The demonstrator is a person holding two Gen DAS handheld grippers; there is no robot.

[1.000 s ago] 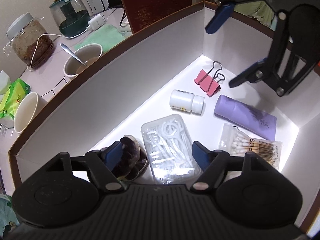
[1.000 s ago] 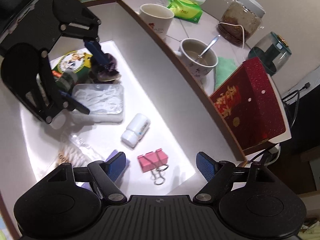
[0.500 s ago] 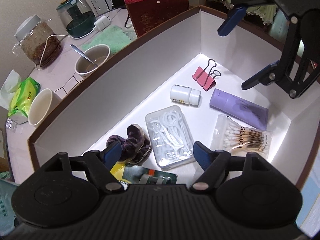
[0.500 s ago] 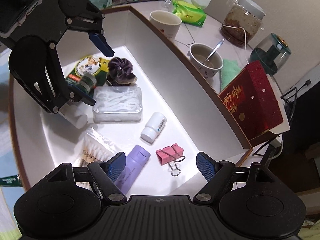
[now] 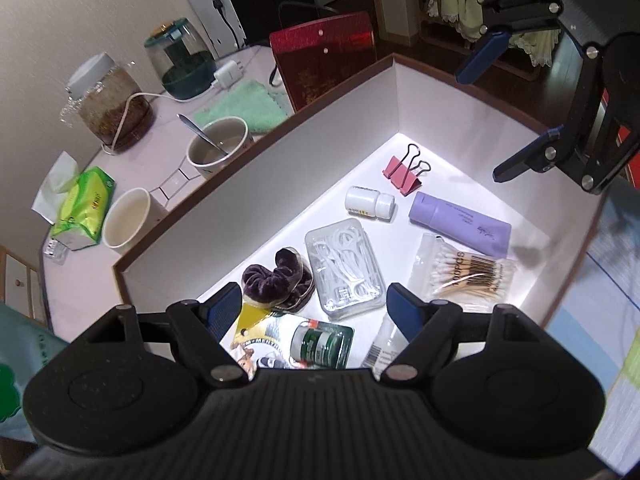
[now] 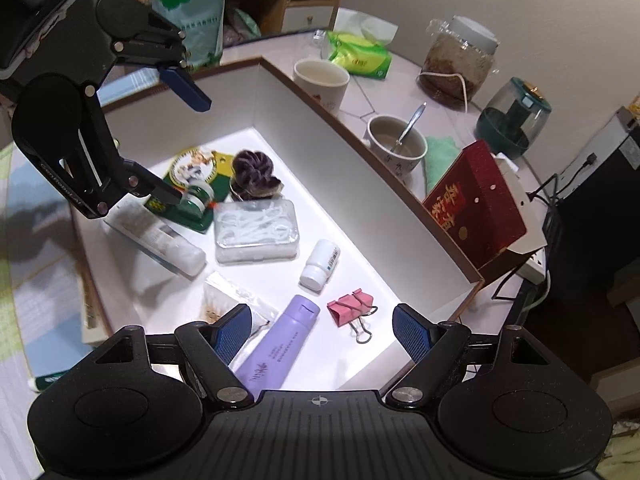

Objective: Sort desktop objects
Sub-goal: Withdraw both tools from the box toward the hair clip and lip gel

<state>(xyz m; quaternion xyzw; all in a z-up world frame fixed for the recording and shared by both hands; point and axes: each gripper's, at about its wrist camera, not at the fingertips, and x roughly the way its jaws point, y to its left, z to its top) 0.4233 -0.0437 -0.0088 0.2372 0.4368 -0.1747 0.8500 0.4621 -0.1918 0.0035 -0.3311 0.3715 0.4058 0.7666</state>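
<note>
Left tool (image 5: 314,306) and right tool (image 6: 322,330): jaws apart, empty. Purple scrunchie (image 5: 276,276) likely soft, light; pinch its bunched middle.

In the box (image 5: 344,136), the bottle (image 5: 370,209) lies between clip (image 5: 404,174) and floss case (image 5: 346,268) — scrunchie (image 5: 276,276) beside the case.

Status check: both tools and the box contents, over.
Left tool open, empty. Right tool open, empty, above white box. Pink binder clip, purple tube lying loose. Nothing blocking.
</note>
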